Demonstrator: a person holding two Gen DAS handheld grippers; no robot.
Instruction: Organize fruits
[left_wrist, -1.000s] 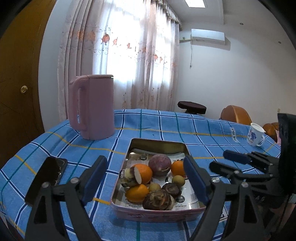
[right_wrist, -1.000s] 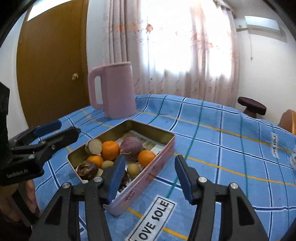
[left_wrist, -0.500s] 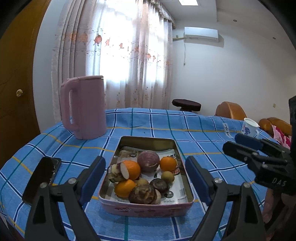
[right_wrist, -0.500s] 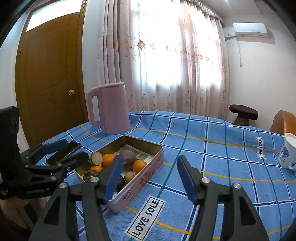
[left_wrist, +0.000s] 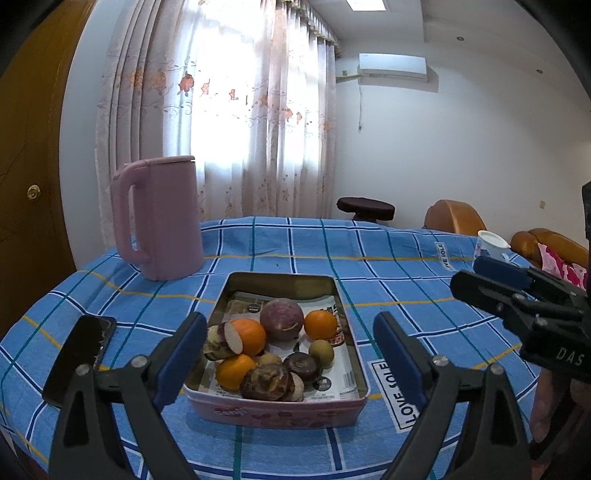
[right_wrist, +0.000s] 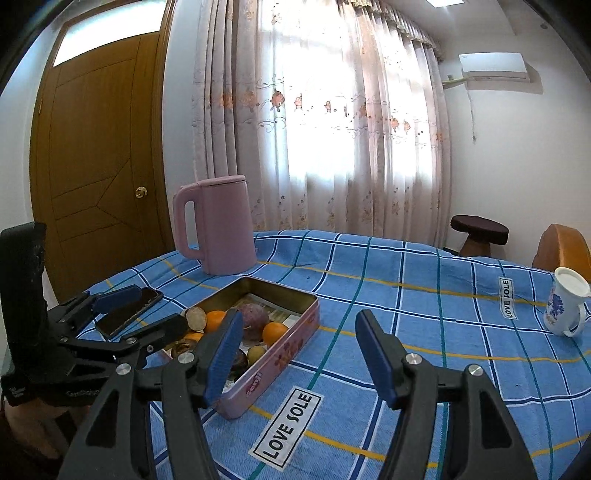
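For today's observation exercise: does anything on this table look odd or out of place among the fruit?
Yes. In the pink tin, among whole oranges, a cut root piece shows its pale face. A black phone lies beside the tin. Nothing looks spilled.

Both handheld tools share one build: the left black plastic two-finger gripper (left_wrist: 288, 354) and the right black plastic two-finger gripper (right_wrist: 297, 354) have angular, triangular-cutout fingers, flat blue pads, and silver screws. White letters "DAS" mark the right one's body.
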